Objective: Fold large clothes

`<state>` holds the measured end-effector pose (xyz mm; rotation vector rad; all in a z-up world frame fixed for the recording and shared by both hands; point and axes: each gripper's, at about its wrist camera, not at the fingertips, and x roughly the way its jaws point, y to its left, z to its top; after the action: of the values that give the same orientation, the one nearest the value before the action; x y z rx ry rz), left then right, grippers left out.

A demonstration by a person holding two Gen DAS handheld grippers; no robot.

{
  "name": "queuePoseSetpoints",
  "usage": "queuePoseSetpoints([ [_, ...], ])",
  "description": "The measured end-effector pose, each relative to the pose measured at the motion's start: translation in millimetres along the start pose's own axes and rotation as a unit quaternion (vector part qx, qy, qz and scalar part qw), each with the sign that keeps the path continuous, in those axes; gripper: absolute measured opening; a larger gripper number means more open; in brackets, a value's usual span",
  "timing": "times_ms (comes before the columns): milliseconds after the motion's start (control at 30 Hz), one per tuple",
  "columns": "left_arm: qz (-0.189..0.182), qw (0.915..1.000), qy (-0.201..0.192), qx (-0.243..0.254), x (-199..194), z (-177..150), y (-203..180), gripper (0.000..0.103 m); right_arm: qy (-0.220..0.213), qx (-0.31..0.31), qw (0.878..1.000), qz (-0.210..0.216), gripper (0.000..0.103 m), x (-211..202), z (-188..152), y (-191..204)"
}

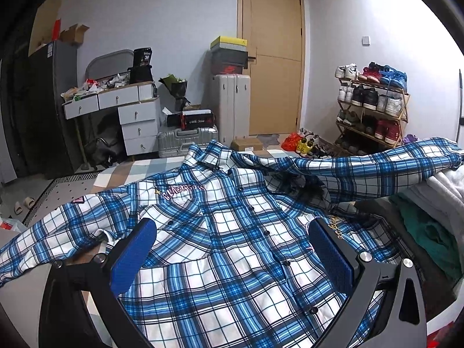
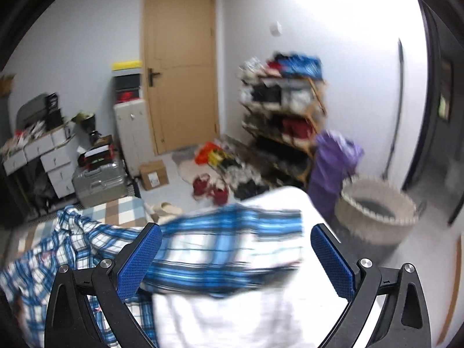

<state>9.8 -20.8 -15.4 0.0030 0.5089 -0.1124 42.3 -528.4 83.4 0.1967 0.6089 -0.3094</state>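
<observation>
Only pink chest lettering (unreadable) on the plaid shirt point(image 1: 220, 249), left tool point(image 1: 232, 249) and right tool point(image 2: 236, 249) both wide

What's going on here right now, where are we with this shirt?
A person holding two grippers is working on a blue plaid shirt, spread out button side up. The left gripper hovers open over the shirt's front, holding nothing. The right gripper is also open, above one sleeve that lies draped over a pile of pale laundry; that view is motion-blurred. No fold looks finished yet.
</observation>
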Motion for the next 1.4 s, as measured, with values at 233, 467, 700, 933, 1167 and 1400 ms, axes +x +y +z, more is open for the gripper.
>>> queuePoseSetpoints([
  [233,0.011,0.9999,0.005,0.012,1,-2,-5,0.102,0.082,-0.022,0.995,-0.044,0.086,46,-6,1],
  [467,0.037,0.9988,0.004,0.032,-2,-5,5,0.102,0.072,-0.080,0.989,-0.102,0.017,60,5,24],
  [700,0.046,0.9988,0.004,0.018,-3,-4,23,0.102,0.007,-0.038,0.995,-0.096,0.010,37,55,30],
  [933,0.057,0.9982,0.002,0.017,-5,-6,35,0.102,-0.078,-0.037,0.985,-0.148,0.010,12,119,58],
  [1167,0.070,0.9974,-0.003,0.015,-11,-6,55,0.102,-0.098,-0.036,0.986,-0.130,0.010,14,131,89],
  [1400,0.086,0.9955,-0.023,-0.031,-25,0,91,0.102,-0.151,-0.084,0.985,-0.020,0.010,-19,114,170],
])
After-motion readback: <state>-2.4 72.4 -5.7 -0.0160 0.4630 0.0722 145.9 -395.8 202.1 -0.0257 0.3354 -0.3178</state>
